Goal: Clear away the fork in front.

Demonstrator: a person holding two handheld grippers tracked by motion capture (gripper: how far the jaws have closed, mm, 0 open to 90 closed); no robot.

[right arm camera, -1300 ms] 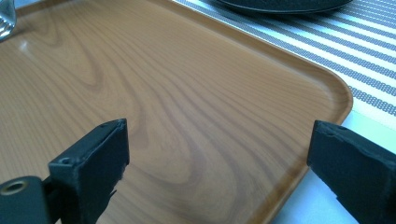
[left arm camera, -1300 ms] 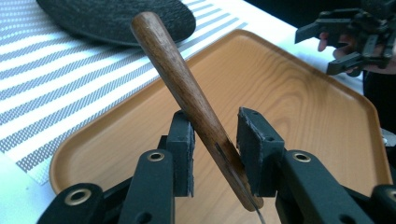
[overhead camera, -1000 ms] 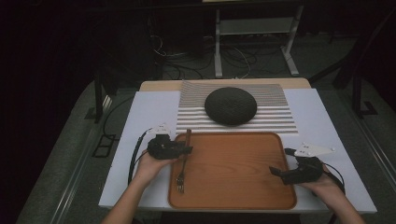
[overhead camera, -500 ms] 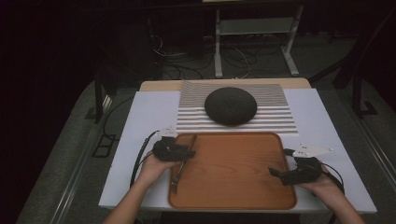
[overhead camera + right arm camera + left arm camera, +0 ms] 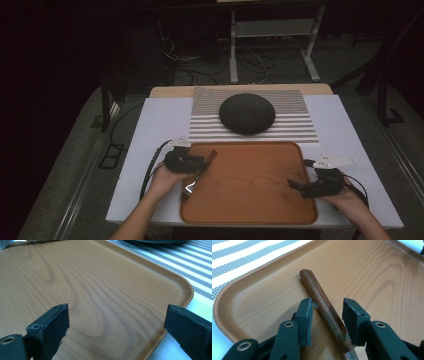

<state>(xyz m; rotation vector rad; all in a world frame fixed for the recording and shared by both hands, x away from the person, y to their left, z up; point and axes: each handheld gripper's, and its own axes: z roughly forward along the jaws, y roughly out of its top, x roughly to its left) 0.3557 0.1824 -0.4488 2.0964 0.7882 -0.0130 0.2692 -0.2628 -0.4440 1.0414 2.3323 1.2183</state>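
One fork lay on one tray between the just-opening left gripper's jaws, ungripped; lower right, the right gripper gaped wide, empty.

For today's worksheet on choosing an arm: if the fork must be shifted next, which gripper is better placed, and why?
Probably the left. The left gripper has the fork handle between its jaws, which have just been opening, on the tray. The right gripper waits open at the tray's far edge, nothing between its jaws.
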